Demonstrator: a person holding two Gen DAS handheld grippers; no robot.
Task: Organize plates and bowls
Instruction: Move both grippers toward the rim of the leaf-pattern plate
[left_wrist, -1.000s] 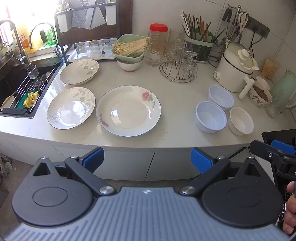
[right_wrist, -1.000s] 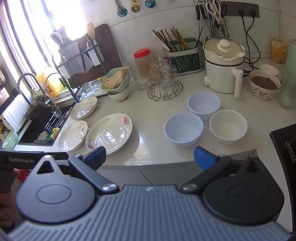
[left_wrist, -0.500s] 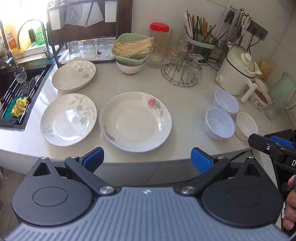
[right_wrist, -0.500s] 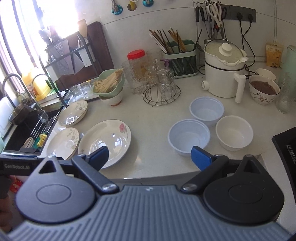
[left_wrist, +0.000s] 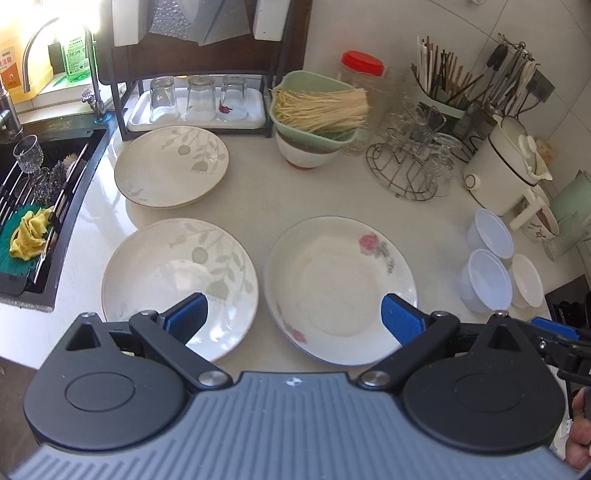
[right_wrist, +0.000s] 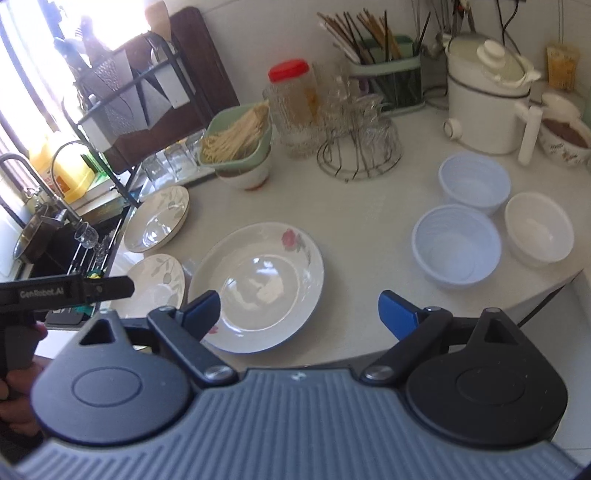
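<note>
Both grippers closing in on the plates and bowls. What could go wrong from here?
1. The rose plate slightly overhangs the counter edge; a nudge from the open left gripper might tip it off.
2. The right gripper, open with jaws just narrowing, sits over the same plate, so both tools may collide.
3. The three small bowls stand close together near the edge; grabbing one may push its neighbours.

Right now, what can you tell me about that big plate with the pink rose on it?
The rose plate is the largest of the three plates: round, white, glossy like glazed ceramic, with a bluish rim edge. A pink rose with grey-green leaves is printed near its far rim, a smaller pink flower near its near rim. It is empty and lies flat, right way up, on the pale countertop near the front edge, beside a leaf-patterned plate without touching it. No hand-held gripper touches it.
</note>
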